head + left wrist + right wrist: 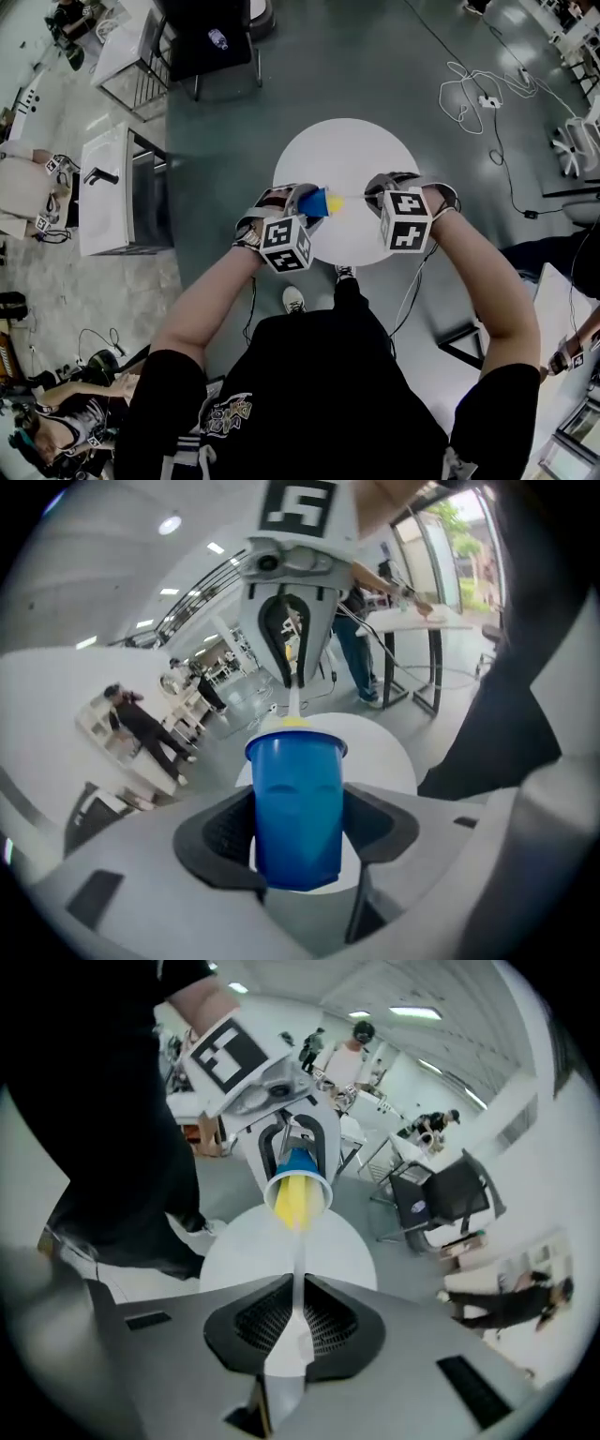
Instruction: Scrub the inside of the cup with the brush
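Note:
Above the round white table (356, 150), my left gripper (298, 202) is shut on a blue cup (313, 202), held on its side with its mouth facing right. In the left gripper view the cup (296, 808) sits pinched between the black pads. My right gripper (380, 199) is shut on the thin white handle (298, 1293) of a brush. Its yellow head (293, 1199) is pushed into the cup's mouth (298, 1185). In the head view the yellow head (335, 202) shows at the cup's rim, between the two grippers.
A grey-topped desk (108, 192) stands to the left and a black chair (208, 42) at the back. Cables (478, 94) lie on the floor at the right. Other people (352, 1049) stand farther off in the room.

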The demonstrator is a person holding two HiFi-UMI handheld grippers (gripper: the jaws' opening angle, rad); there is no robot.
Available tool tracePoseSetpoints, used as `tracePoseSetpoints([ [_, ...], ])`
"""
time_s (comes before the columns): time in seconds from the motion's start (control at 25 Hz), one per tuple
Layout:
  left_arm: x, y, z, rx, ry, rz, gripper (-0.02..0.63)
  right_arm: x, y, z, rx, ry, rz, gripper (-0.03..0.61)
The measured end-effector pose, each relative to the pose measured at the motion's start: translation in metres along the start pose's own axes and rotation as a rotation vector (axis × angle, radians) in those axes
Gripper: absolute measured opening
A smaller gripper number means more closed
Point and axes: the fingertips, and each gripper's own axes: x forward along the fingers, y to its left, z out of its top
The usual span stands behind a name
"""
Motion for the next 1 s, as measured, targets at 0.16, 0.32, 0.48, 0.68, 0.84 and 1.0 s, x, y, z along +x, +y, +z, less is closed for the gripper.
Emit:
tracePoseSetpoints([
  [0.16,-0.002,-0.001,-0.001,-0.231,-0.049,-0.134,0.267,-0.004,-0.011,-0.002,-0.195,0.041,-0.153,0.048],
  [0.32,-0.001,-0.002,-0.009,-0.276,-0.05,-0.181,0.267,-0.01,-0.022,0.002,-0.309,0.06,-0.276,0.048],
  [0.48,-0.001,-0.005,-0.017,-0.28,-0.039,-0.199,0.265,-0.016,-0.028,0.004,-0.351,0.065,-0.35,0.048],
  [0.68,-0.003,-0.007,-0.018,-0.328,-0.052,-0.249,0.265,-0.016,-0.03,0.004,-0.426,0.082,-0.404,0.048],
  [0.84,-0.002,-0.007,-0.014,-0.33,-0.056,-0.255,0.265,-0.009,-0.022,0.011,-0.412,0.059,-0.396,0.048],
  [1.0,-0.002,-0.004,-0.007,-0.281,-0.046,-0.226,0.264,-0.011,-0.019,0.015,-0.32,0.035,-0.351,0.048],
])
